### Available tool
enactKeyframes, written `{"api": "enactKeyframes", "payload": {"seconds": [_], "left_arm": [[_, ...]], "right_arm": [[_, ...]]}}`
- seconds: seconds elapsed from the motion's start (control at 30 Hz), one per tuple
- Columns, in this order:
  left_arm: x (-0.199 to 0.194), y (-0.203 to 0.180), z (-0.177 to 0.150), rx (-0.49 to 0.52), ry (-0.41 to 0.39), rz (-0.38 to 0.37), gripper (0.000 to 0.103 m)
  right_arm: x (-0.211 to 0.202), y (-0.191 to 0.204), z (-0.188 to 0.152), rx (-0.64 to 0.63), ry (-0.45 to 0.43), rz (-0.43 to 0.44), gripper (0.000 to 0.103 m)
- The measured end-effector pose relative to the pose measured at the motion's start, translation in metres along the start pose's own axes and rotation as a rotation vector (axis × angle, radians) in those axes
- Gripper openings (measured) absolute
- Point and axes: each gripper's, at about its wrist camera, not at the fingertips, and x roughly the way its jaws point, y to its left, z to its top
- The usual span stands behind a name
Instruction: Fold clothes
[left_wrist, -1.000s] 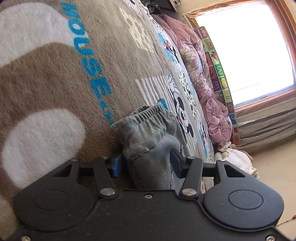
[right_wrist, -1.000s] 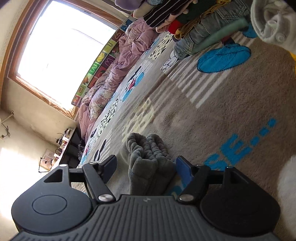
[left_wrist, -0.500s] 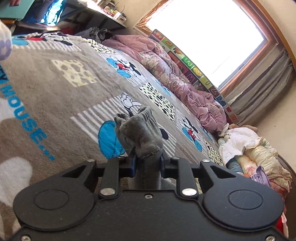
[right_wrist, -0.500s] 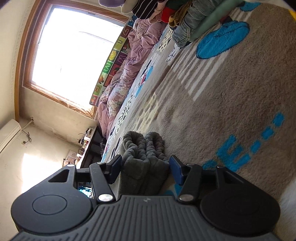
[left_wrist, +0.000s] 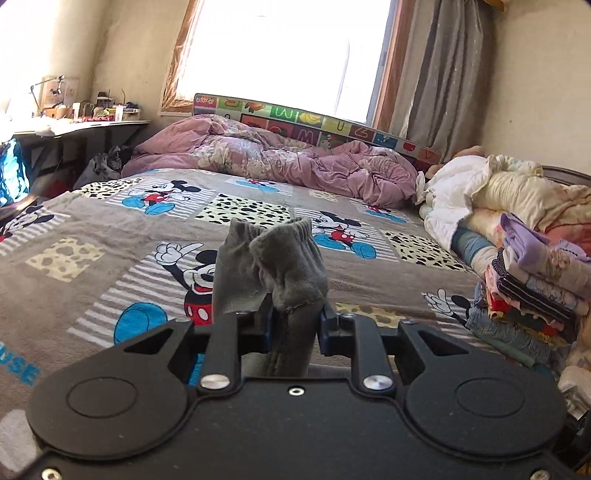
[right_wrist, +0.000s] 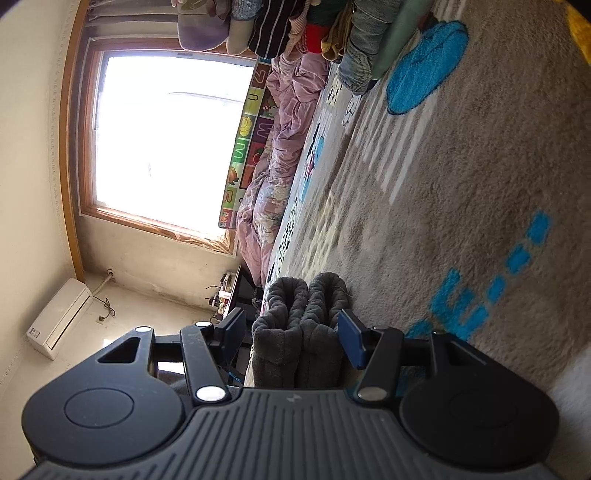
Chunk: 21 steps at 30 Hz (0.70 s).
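A folded grey fleece garment (left_wrist: 273, 266) with an elastic cuff stands up between the fingers of my left gripper (left_wrist: 295, 325), which is shut on it and holds it above the Mickey Mouse blanket (left_wrist: 110, 266). In the right wrist view the same grey garment (right_wrist: 303, 325) sits doubled between the blue pads of my right gripper (right_wrist: 291, 332). The pads press its two sides, so it is shut on the garment just above the blanket (right_wrist: 461, 177).
A stack of folded clothes (left_wrist: 532, 295) stands at the right of the bed, also seen at the top of the right wrist view (right_wrist: 314, 33). A crumpled pink quilt (left_wrist: 277, 155) lies along the window side. A cluttered desk (left_wrist: 74, 118) stands far left.
The left gripper closed on the grey garment and lifted and turned with it. The right gripper's pads closed in on the garment and it rotated as well.
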Motion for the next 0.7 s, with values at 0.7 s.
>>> {"api": "enactKeyframes", "payload": {"seconds": [0.7], "left_arm": [[0.054, -0.160, -0.106, 0.685, 0.026, 0.064, 0.020]], "right_arm": [[0.002, -0.005, 0.009, 0.046, 0.008, 0.035, 0.056]]}}
